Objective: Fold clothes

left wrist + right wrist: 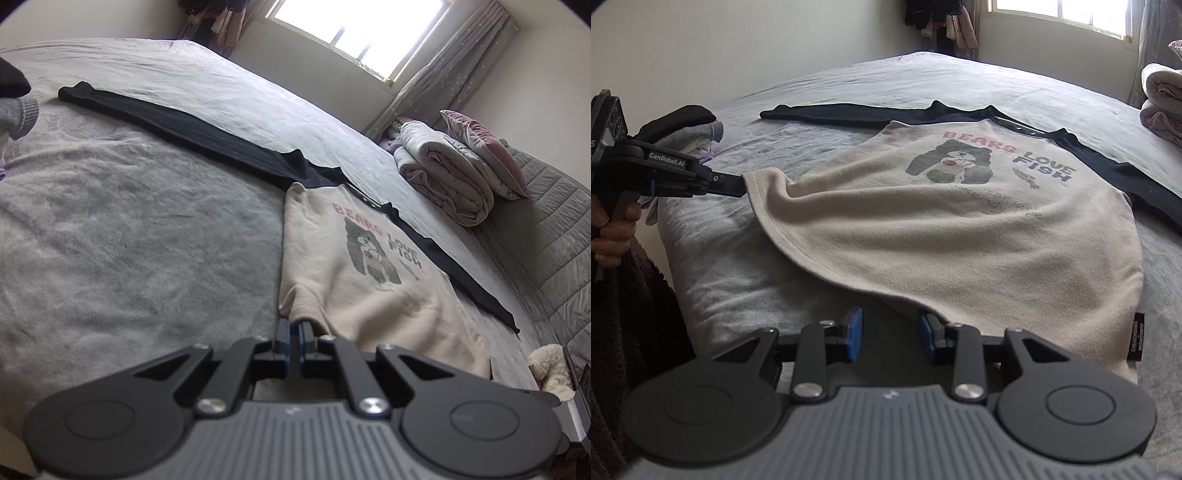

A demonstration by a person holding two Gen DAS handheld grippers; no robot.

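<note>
A cream shirt (960,236) with black sleeves and a bear print reading "BEARS LOVE FISH" lies face up on the bed, both sleeves spread out to the sides. My left gripper (295,326) is shut on the shirt's (351,280) hem corner and lifts it slightly; in the right wrist view the left gripper (733,184) pinches that corner at the left. My right gripper (891,332) is open, its blue pads (854,332) on either side of the lower hem edge, nothing between them.
The bed (129,229) has a grey sheet. A small stack of folded clothes (690,133) sits at its left edge. A rolled quilt (443,181) and pink pillow (487,151) lie at the head. A plush toy (550,369) sits at the right. A person's hand (613,232) holds the left gripper's handle.
</note>
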